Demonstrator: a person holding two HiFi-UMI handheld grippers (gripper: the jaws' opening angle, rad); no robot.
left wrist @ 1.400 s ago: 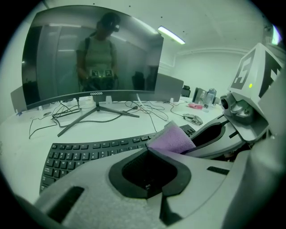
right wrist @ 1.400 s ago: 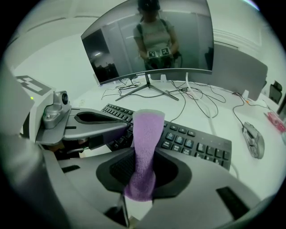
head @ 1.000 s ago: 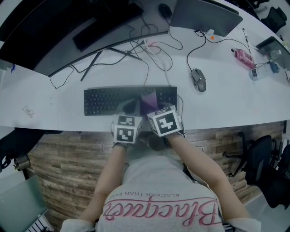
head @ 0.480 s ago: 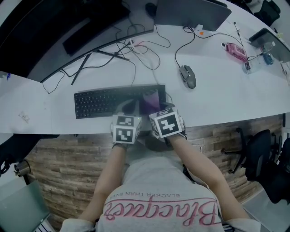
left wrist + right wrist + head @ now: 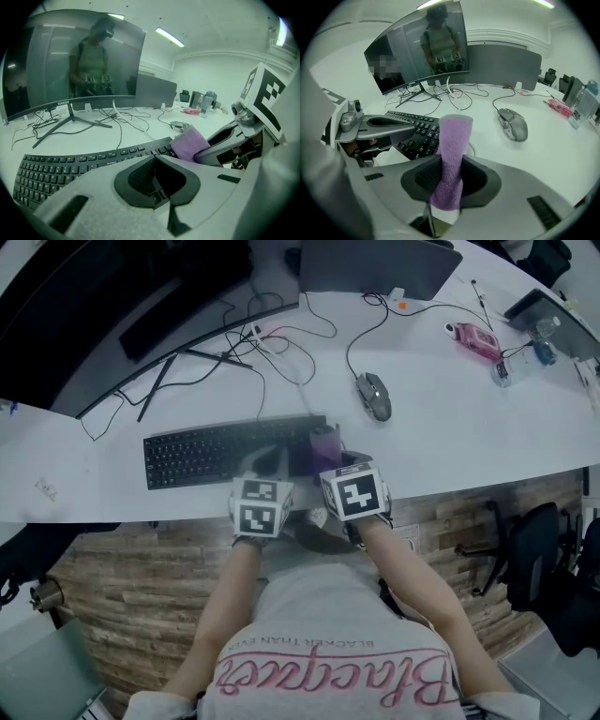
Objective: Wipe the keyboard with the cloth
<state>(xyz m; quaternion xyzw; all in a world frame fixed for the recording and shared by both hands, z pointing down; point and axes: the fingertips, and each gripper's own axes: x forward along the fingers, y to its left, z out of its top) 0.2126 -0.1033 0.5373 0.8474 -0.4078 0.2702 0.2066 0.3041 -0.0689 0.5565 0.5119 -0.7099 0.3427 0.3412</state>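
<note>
Cloth [image 5: 452, 150], soft, light and floppy by its look, stands pinched by its lower end in the right hand-held gripper [image 5: 447, 180] at the right end of the keyboard [image 5: 216, 448] on the worktop [image 5: 450, 418], while the left hand-held gripper [image 5: 155, 171] sits closed on nothing beside it.

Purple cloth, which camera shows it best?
The right gripper view: the cloth stands big in the middle, pinched by the right tool. The left gripper view shows just one end; the head view shows a small purple patch.

Cool light from ceiling strips [image 5: 168, 37] (2 seen); fisheye edges vignetted, foreground soft.
</note>
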